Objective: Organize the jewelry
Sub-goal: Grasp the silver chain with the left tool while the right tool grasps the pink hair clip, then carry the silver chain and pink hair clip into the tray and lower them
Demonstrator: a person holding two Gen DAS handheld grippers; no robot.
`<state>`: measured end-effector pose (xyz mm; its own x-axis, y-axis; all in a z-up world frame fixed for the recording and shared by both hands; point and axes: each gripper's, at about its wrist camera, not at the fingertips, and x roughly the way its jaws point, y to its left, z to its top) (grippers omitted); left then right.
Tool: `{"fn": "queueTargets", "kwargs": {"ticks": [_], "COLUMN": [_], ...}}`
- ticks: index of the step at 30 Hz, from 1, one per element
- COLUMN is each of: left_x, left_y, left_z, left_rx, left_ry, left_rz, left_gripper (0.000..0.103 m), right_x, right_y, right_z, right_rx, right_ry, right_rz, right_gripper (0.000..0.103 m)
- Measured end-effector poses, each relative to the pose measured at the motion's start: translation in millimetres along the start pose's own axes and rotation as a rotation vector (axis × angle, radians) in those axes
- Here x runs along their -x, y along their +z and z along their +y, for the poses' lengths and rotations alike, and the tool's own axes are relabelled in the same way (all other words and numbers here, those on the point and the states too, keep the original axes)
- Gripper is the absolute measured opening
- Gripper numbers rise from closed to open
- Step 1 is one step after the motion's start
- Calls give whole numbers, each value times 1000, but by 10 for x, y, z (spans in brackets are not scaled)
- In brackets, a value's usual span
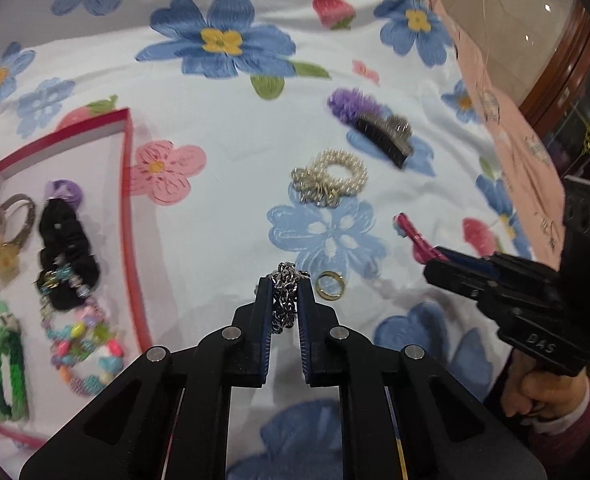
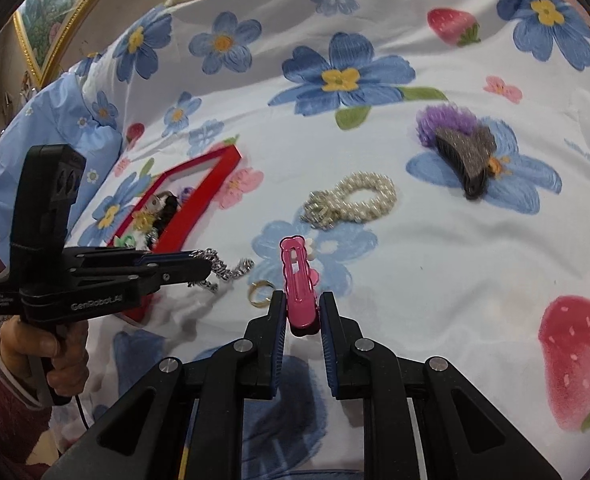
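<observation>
My left gripper [image 1: 286, 285] is shut on a silver chain [image 1: 285, 300], held above the floral cloth; it also shows in the right wrist view [image 2: 203, 270] with the chain [image 2: 227, 270] dangling. My right gripper [image 2: 302, 300] is shut on a pink hair clip [image 2: 298, 280]; it shows in the left wrist view [image 1: 435, 256] with the clip [image 1: 413, 236]. A red box [image 1: 129, 200] at the left holds hair ties and bead bracelets [image 1: 83, 336]. A gold ring [image 1: 329, 285], a pearl scrunchie [image 1: 331, 176] and a purple claw clip [image 1: 375, 124] lie on the cloth.
The floral cloth [image 1: 223, 128] covers the whole surface. A pink cloth [image 1: 507, 120] lies along the right edge, with wooden furniture beyond. In the right wrist view a gold-framed picture [image 2: 55, 20] stands at the far left.
</observation>
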<state>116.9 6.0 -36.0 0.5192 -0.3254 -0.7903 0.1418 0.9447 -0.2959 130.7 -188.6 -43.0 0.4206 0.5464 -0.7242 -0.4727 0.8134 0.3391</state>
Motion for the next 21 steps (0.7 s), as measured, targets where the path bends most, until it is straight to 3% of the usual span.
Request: {"fn": "queueTargets", "kwargs": {"ticks": [8, 21], "left_x": [538, 1000], "left_y": [-88, -166], "left_z": [161, 301], "left_rx": [75, 108], "left_ry": [-9, -20], "left_rz": [-104, -193], "left_gripper": [7, 7], "right_x": [59, 79], "right_y": [37, 54], "right_z": [283, 656], "right_rx": [27, 87], "right_ry": [51, 95], "right_rz": [-20, -33], "right_gripper": [17, 17]}}
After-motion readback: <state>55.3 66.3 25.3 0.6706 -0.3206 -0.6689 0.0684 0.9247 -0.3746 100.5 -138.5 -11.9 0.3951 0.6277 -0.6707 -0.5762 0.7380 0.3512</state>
